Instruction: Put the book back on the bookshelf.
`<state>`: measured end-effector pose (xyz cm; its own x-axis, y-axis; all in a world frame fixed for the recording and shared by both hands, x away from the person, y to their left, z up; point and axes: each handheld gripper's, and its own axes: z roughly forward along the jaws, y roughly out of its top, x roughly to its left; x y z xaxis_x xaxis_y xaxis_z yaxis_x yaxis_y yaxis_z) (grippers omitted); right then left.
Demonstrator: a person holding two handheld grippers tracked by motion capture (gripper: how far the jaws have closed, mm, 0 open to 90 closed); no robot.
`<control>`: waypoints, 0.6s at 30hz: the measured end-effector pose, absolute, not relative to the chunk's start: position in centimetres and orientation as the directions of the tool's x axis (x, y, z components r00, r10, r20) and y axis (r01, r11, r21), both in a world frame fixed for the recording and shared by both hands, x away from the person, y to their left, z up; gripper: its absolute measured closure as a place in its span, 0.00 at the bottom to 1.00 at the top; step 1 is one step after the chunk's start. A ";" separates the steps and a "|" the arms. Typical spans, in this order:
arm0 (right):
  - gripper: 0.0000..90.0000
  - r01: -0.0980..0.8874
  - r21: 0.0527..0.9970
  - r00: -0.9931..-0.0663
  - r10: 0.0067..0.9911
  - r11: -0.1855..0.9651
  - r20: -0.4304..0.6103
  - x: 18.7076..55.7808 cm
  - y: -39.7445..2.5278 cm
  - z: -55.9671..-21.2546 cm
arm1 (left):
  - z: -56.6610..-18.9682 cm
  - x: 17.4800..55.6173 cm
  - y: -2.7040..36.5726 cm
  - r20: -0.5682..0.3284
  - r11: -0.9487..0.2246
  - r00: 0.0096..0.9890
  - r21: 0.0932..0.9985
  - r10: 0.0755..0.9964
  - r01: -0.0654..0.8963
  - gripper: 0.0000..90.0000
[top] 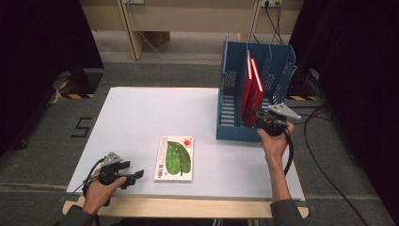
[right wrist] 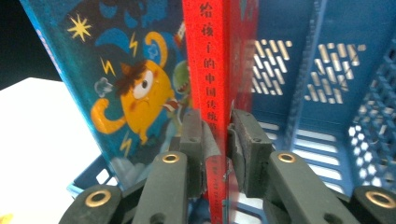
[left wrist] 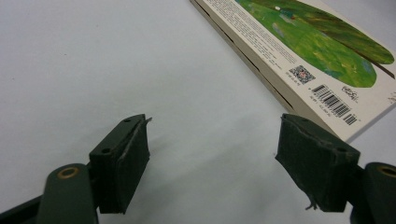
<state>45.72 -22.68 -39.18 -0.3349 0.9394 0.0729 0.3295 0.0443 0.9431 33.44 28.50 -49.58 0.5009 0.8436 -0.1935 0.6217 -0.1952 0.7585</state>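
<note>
Red book [right wrist: 212, 88] upright in blue file rack [top: 233, 56] at far right of white bench [top: 141, 113], clamped by right hand-held gripper [right wrist: 218, 135]; left hand-held gripper [left wrist: 212, 154] released, hovering beside leaf-covered book [top: 175, 157] lying flat.

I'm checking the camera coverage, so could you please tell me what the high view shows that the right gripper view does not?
High view: the whole white table, the leaf-cover book lying flat on it, and the left gripper beside that book, jaws apart.

Right gripper view: the right gripper with its jaws closed on the red book spine, the printed characters on that spine, and a cartoon-monster book standing beside it.

Both: the blue file rack holding upright red books.
</note>
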 end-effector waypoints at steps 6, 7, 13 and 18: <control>0.82 0.344 0.938 -0.335 0.938 0.033 0.089 47.4 -21.5 -39.1 | -49.6 33.4 28.5 -0.193 -0.193 0.500 0.760 0.844 0.620 0.27; 0.82 0.348 0.937 -0.333 0.937 0.022 0.101 47.7 -21.3 -39.1 | -49.5 33.4 28.5 -0.191 -0.199 0.502 0.758 0.843 0.621 0.27; 0.81 0.358 0.934 -0.324 0.939 0.006 0.118 48.7 -21.0 -39.1 | -49.5 33.4 28.6 -0.190 -0.199 0.503 0.758 0.843 0.621 0.27; 0.85 0.337 0.940 -0.344 0.937 0.060 0.063 48.0 -21.3 -39.1 | -49.5 33.4 28.6 -0.194 -0.197 0.502 0.757 0.843 0.623 0.27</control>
